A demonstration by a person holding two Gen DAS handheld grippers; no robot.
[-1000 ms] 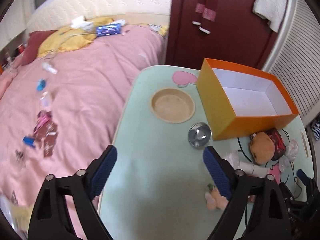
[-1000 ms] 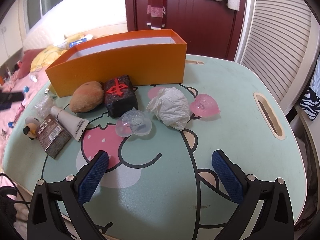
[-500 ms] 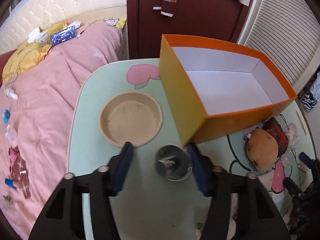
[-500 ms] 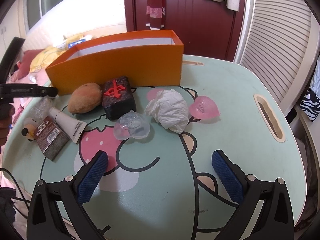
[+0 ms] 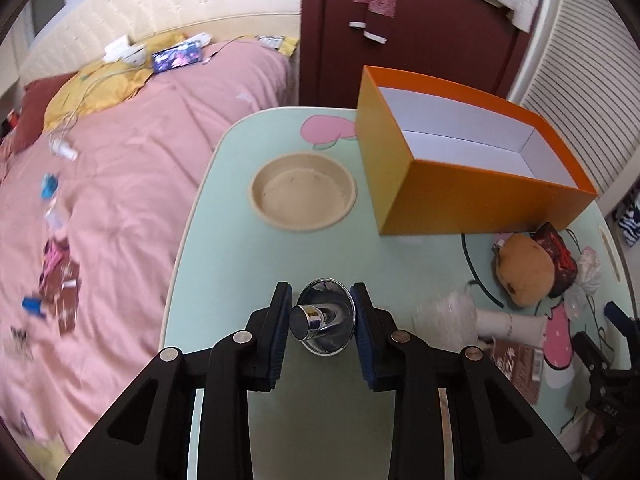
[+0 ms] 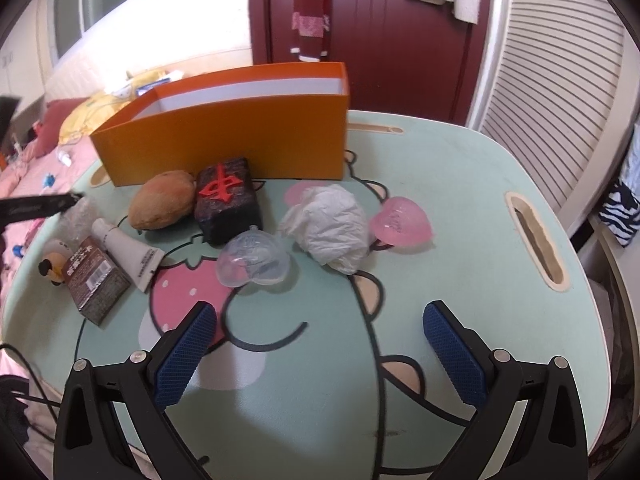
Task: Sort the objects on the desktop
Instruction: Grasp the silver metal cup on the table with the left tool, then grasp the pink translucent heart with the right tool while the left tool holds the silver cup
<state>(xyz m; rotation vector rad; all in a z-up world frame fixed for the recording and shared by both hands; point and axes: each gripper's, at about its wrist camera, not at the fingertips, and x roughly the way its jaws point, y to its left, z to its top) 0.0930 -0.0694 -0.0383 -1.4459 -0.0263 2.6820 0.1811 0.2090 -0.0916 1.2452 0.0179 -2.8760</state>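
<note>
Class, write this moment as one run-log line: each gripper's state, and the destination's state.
left gripper: closing around shiny metal funnel-shaped piece | right gripper: open, holding nothing | orange box: nothing visible inside

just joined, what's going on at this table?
A person is sorting clutter on a green table with two handheld grippers. The left gripper is closing around a shiny metal cup, its pads at the rim. The right gripper hangs open over bare tabletop, holding nothing. The orange box looks empty where visible.
</note>
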